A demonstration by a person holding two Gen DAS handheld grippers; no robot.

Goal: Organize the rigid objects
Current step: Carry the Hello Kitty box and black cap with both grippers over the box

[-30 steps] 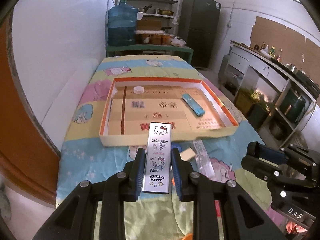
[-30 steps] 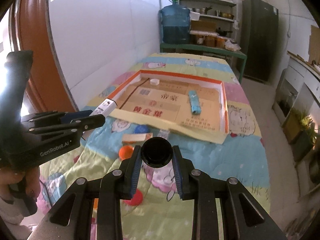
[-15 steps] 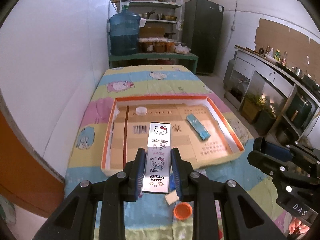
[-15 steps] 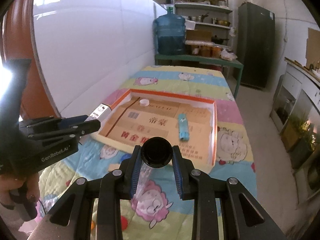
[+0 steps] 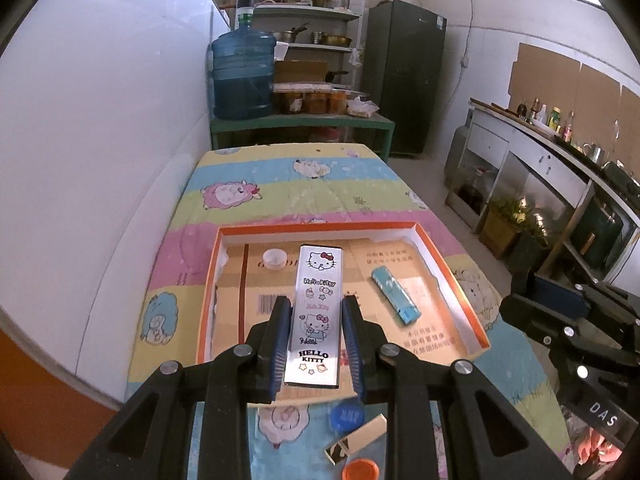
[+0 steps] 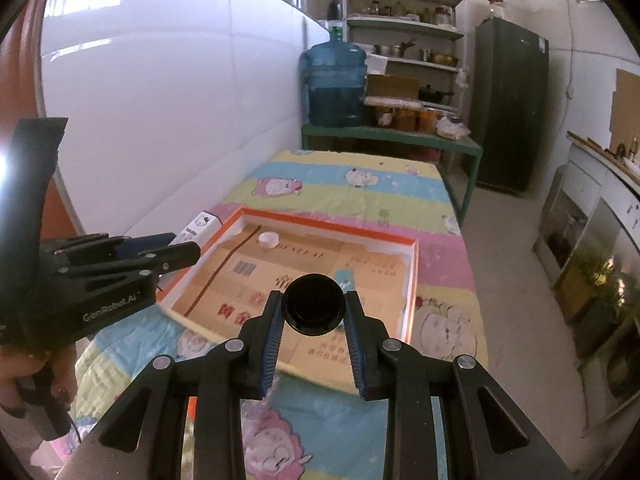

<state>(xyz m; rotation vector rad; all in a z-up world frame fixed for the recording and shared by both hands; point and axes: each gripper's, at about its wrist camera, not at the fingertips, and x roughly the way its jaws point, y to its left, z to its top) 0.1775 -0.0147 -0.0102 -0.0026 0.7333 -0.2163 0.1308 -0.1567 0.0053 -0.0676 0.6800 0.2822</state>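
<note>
Change: both grippers have come up and forward over the last second; the orange-rimmed cardboard tray (image 5: 444,258), which was ahead of them, now lies right below the things they carry.
Meaning for the task: I judge this as the carry step near its end; the next step is probably to lower and release into the tray.
Left gripper (image 5: 316,340): its fingers (image 5: 280,336) stand narrow and press on the long sides of a Hello Kitty tin case (image 5: 318,312), held flat above the tray's near part.
Right gripper (image 6: 313,330): its fingers (image 6: 354,344) stand narrow and clamp a round black object (image 6: 313,305), perhaps a cap or small jar; what it is I cannot tell.
Already in the tray: a white cap (image 5: 274,258) and a light blue lighter (image 5: 394,295).
Left on the bedspread-covered worktop (image 5: 304,188): a blue cap (image 5: 345,417), an orange cap (image 5: 361,470), a small pale block (image 5: 356,440).
</note>
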